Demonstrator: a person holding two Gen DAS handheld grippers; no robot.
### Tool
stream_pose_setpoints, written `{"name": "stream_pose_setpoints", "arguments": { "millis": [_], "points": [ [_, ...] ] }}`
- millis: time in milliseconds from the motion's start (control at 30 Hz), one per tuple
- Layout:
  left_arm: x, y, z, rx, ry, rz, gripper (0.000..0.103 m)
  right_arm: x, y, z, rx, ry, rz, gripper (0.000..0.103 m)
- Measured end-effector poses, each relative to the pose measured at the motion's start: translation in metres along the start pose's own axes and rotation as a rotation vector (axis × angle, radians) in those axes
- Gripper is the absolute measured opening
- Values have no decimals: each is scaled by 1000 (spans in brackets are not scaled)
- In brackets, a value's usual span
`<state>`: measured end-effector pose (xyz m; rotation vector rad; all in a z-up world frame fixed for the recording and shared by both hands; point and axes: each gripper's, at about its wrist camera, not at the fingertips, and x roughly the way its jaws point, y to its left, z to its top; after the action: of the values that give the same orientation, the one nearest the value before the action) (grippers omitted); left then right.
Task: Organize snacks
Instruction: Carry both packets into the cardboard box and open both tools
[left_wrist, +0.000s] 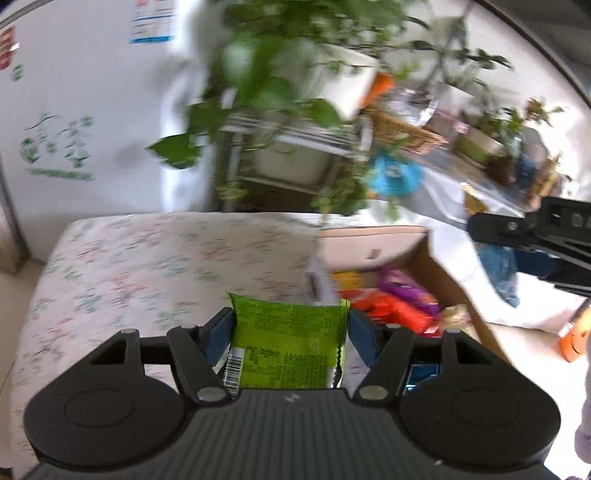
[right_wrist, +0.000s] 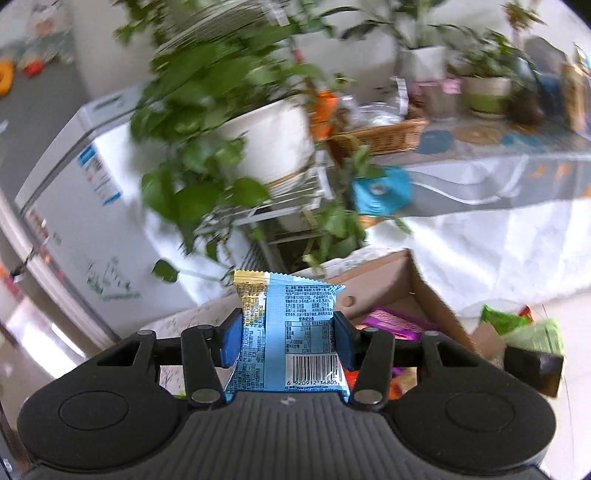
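Right now a green snack packet (left_wrist: 290, 345) sits pinched between the blue pads of the left gripper (left_wrist: 290, 325), above the floral-covered table (left_wrist: 147, 258). At two o'clock from it, the cardboard box (left_wrist: 373, 243) holds orange and purple snacks (left_wrist: 399, 299). Likewise, the right gripper (right_wrist: 288, 332) clamps a light-blue snack packet (right_wrist: 291, 332), with the box at its two o'clock and blurred potted plants (right_wrist: 221, 122) at twelve.

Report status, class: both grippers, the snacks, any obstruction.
Left gripper shut on green packet. Right gripper shut on blue packet. Cardboard box open, snacks inside. Nothing blocking.
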<state>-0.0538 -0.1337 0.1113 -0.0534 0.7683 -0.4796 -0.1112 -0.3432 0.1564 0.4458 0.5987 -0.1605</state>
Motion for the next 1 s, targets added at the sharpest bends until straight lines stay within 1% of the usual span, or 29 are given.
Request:
{"name": "stream_pose_setpoints", "arguments": {
  "millis": [200,400,667,867,1000],
  "points": [
    [7,-54,-1,57,11,-91,66,-12,-32,0,128,-6,-26,57],
    [14,-88,-9,90,39,-126,66,-21,-50,-2,208,-10,-51,57],
    [29,-108,-18,132,83,-95,66,-21,-64,-6,260,18,-92,57],
    [30,-117,-19,162,100,-80,67,-17,-72,-9,310,47,-109,57],
    [30,-122,-18,178,105,-65,68,-12,-74,-12,329,69,-118,61]
  ]
}}
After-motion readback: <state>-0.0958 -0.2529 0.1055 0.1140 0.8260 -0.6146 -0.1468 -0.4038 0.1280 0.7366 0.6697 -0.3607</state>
